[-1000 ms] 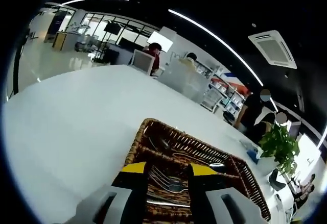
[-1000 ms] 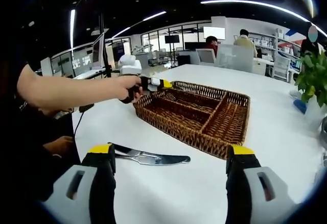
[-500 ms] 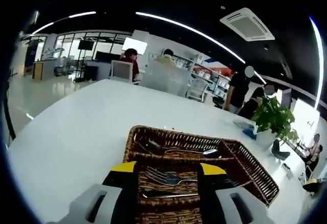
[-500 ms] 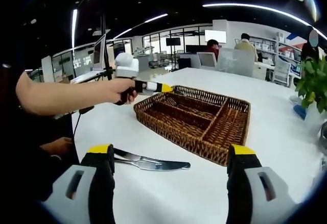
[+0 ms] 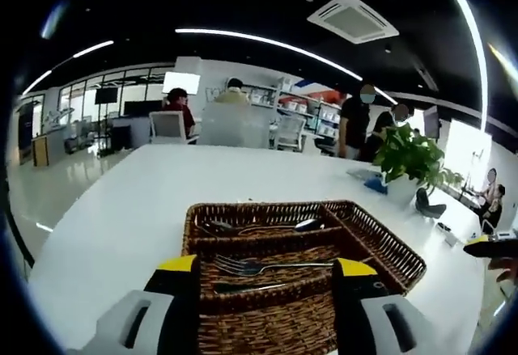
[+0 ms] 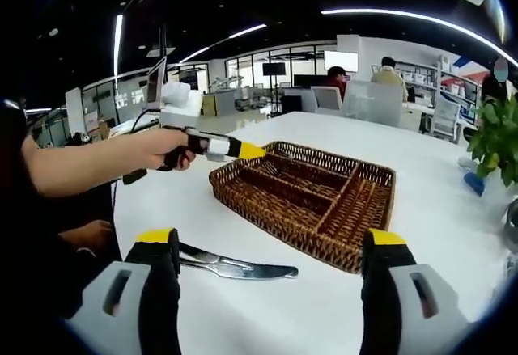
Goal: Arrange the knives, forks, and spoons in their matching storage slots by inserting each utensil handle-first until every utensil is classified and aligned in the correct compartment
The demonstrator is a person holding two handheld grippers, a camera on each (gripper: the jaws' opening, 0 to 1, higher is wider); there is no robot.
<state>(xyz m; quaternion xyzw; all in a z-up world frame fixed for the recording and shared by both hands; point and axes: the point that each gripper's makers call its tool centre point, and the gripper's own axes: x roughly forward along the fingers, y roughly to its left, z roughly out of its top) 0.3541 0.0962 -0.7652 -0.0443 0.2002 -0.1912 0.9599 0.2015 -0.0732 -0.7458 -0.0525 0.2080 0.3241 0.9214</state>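
wicker tray (image 5: 380, 238), fork (image 5: 267, 267), spoon (image 5: 259, 227) inside

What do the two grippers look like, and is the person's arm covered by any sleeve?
Each gripper has two black jaws with yellow tips on light grey bodies: the left gripper and the right gripper. The hand grips a black handle, with a white box above it. The forearm is bare, no sleeve visible.
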